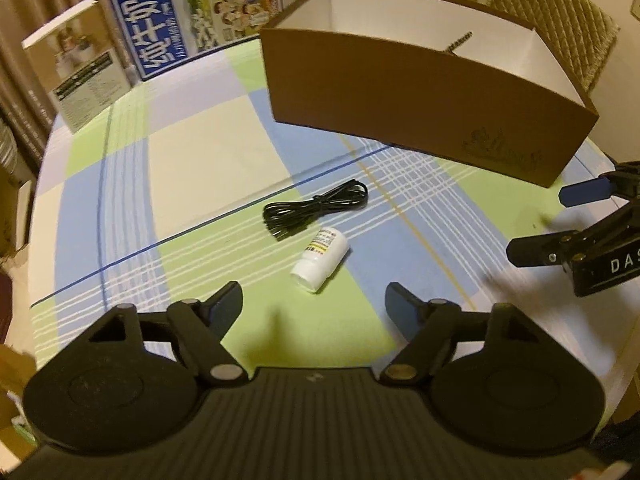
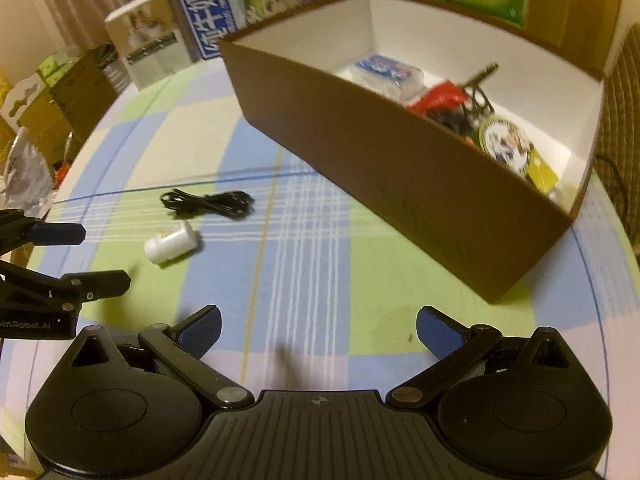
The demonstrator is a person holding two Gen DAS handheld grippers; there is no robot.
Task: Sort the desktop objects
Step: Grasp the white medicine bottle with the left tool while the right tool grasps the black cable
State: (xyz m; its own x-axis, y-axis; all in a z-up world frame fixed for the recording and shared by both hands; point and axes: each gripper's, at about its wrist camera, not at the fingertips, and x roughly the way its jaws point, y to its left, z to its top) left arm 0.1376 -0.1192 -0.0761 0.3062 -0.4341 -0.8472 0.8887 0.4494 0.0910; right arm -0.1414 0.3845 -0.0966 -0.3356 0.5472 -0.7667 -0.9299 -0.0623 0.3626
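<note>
The counter (image 1: pixel 192 176), under a blue-green plaid cloth, carries two loose items. The left gripper (image 1: pixel 314 304) is part open and empty, as is the right gripper (image 2: pixel 318 330). Step in hand: approach. A white plastic pill bottle (image 1: pixel 320 258) lies just ahead of the left gripper, a coiled black cable (image 1: pixel 316 210) beyond it, and the brown cardboard box (image 1: pixel 420 108) farthest. Next: straddle the bottle and close.

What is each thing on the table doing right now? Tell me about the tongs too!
White bottle: lying on its side, cap on.
Black cable: bundled, lying beside the bottle.
Brown box: open on top, some things already inside.
Left tongs: open, empty.
Right tongs: open, empty.
</note>
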